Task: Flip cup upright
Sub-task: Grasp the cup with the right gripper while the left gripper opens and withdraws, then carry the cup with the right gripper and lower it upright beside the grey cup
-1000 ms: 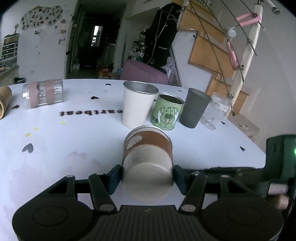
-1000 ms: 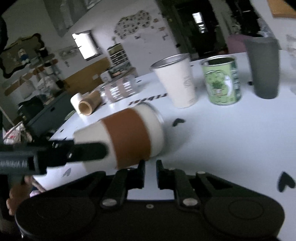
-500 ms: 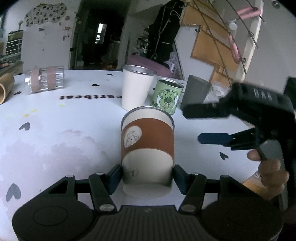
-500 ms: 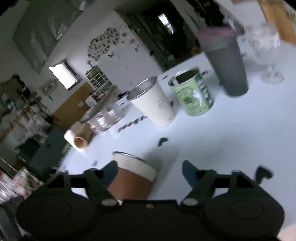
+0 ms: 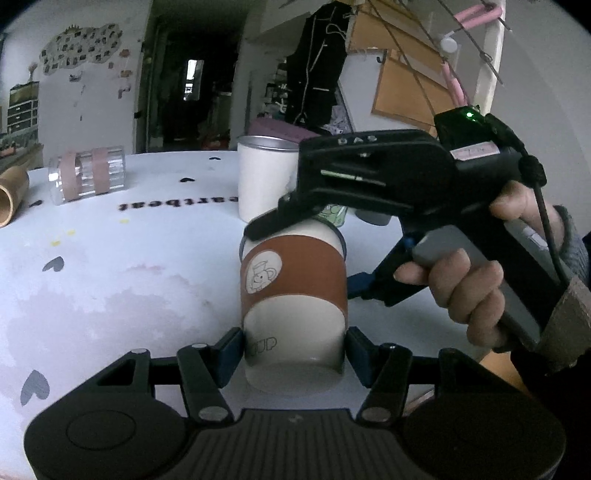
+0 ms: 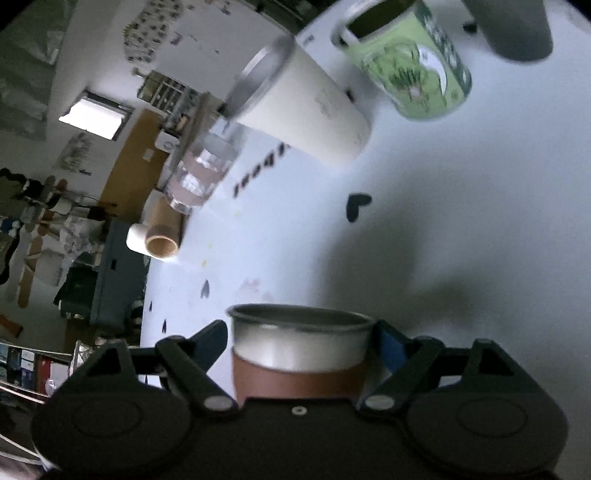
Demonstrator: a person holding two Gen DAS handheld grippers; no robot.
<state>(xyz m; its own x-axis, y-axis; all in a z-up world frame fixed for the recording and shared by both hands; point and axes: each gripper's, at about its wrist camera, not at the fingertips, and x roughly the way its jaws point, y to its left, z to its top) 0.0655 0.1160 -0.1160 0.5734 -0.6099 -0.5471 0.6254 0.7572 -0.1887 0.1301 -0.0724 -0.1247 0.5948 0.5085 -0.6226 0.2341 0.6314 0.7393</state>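
A cream cup with a brown sleeve (image 5: 293, 295) stands nearly upright on the white table (image 5: 129, 280), mouth up. My left gripper (image 5: 293, 350) is shut on its base, one pad on each side. My right gripper (image 6: 299, 345) comes down from above and its fingers bracket the cup's metal rim (image 6: 299, 321); a small gap shows at the left finger. In the left wrist view the right gripper's body (image 5: 369, 177) hangs over the cup's mouth, held by a hand.
Behind the cup stand a white metal-rimmed cup (image 5: 264, 181), a green can (image 6: 406, 62) and a grey cup (image 6: 513, 26). A ribbed glass jar (image 5: 86, 177) and a cardboard tube (image 5: 11, 195) lie at the far left. The table edge is near right.
The cup went from lying on its side to nearly upright in my left gripper. My right gripper opened, swung over the cup and came down around its rim.
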